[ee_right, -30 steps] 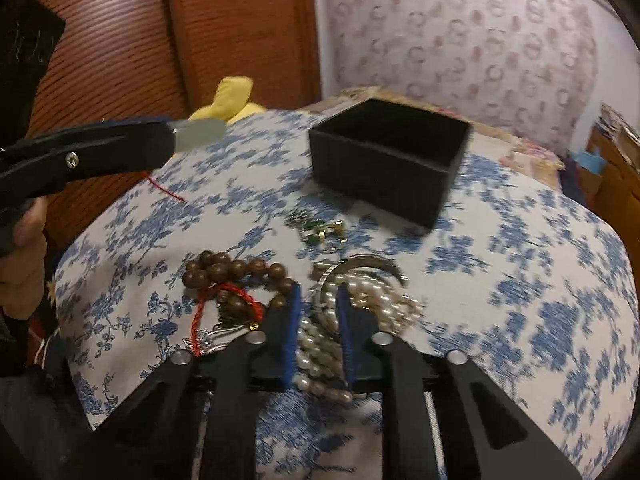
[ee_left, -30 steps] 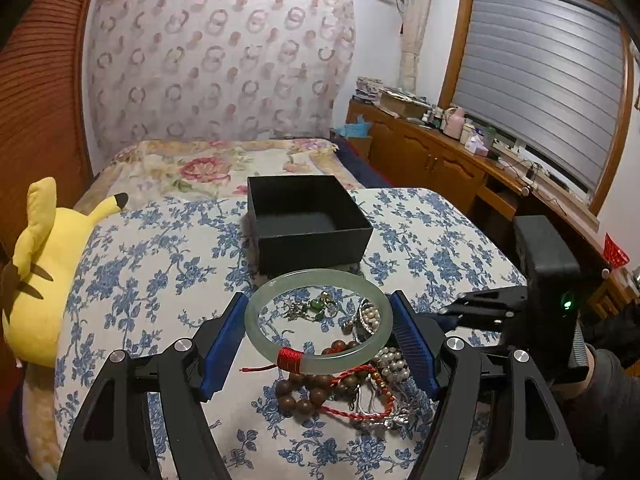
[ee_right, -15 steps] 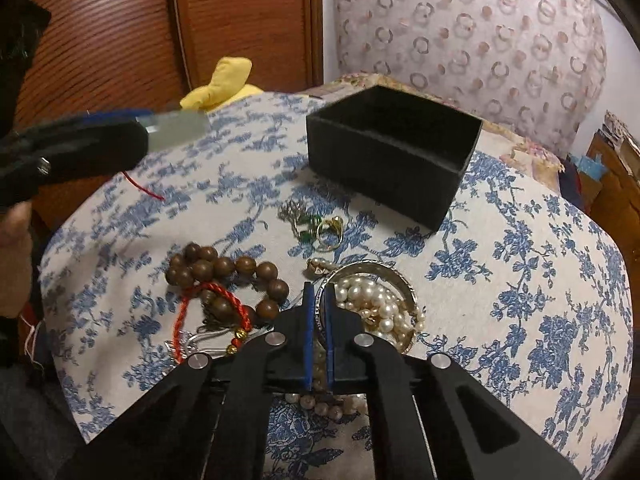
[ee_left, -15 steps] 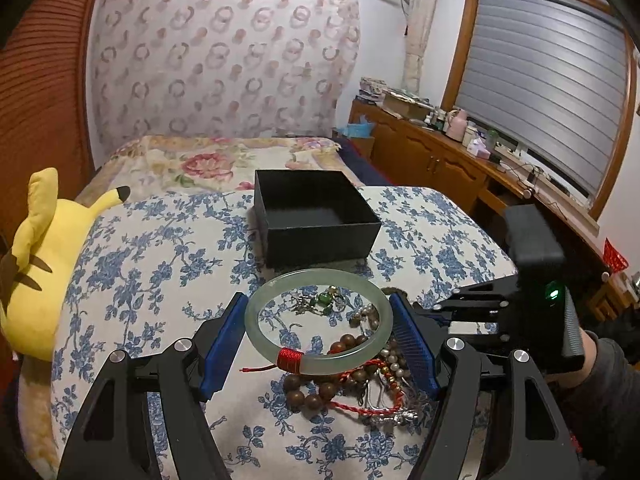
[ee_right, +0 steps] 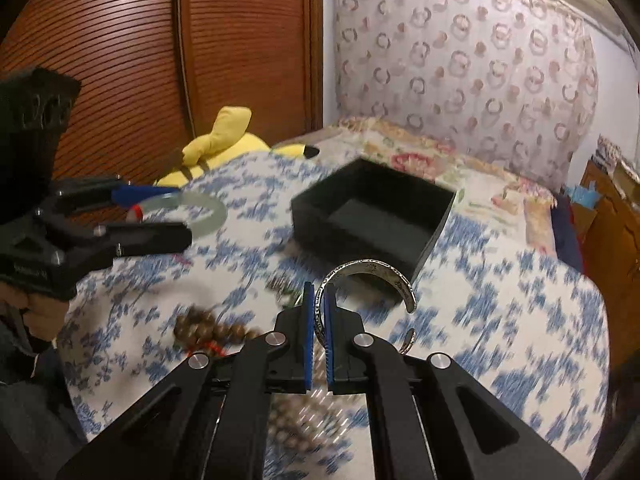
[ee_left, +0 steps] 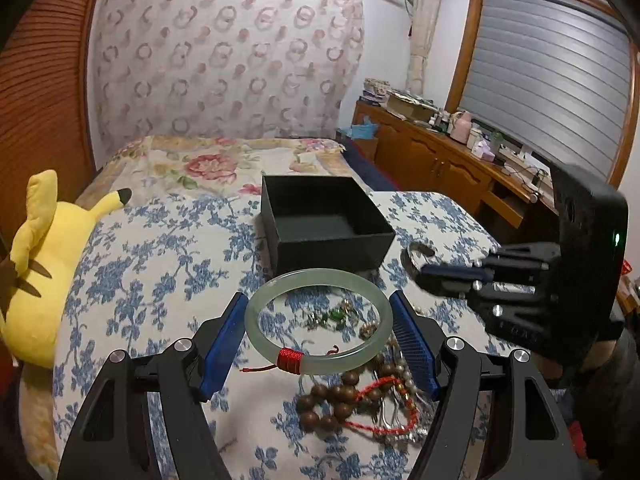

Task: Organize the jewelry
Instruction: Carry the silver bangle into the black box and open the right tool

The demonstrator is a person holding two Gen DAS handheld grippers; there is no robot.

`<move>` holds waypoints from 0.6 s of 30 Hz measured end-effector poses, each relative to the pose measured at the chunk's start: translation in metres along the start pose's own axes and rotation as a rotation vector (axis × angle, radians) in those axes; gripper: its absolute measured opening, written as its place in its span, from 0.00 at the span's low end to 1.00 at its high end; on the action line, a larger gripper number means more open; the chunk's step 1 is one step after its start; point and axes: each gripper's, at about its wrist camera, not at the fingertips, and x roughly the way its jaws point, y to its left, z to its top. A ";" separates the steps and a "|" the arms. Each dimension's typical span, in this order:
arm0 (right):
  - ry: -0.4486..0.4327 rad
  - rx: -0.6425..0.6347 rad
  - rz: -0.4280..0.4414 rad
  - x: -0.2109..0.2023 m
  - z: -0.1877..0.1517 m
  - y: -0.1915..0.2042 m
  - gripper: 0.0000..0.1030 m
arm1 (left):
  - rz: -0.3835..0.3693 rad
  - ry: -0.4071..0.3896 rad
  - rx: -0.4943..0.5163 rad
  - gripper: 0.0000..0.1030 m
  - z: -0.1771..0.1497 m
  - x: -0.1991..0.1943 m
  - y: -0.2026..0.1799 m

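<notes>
My left gripper [ee_left: 318, 330] is shut on a pale green jade bangle [ee_left: 320, 280] with a red thread wrap, held above the bed; the bangle also shows in the right wrist view [ee_right: 208, 210]. My right gripper [ee_right: 319, 312] is shut on an open silver cuff bracelet [ee_right: 384, 274], lifted above the cloth. It shows in the left wrist view [ee_left: 424, 276] with the cuff [ee_left: 416, 250] beside the box. An open, empty black box [ee_left: 324, 224] sits ahead, also in the right wrist view [ee_right: 372, 220]. Brown wooden beads [ee_left: 340, 398] with a red cord, a green charm [ee_left: 336, 316] and pearls lie below.
The blue floral cloth [ee_left: 160, 280] covers the bed. A yellow plush toy [ee_left: 36, 272] lies at the left edge. A wooden wardrobe [ee_right: 140, 80] stands behind it. A wooden counter [ee_left: 440, 160] with clutter runs along the right under a shuttered window.
My right gripper closed on the silver cuff in the jewelry pile and lifted it up toward the box. My left gripper, still holding the jade bangle, moved slightly toward the box.
</notes>
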 end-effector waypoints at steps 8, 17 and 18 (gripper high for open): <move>-0.062 0.001 0.001 0.024 0.045 -0.034 0.05 | 0.020 -0.010 0.008 0.67 0.027 0.018 0.008; -0.044 0.054 0.065 0.063 0.057 -0.057 0.05 | 0.046 0.002 -0.003 0.67 0.053 0.042 0.023; -0.039 0.056 0.068 0.067 0.058 -0.057 0.05 | 0.046 0.004 -0.003 0.67 0.054 0.044 0.024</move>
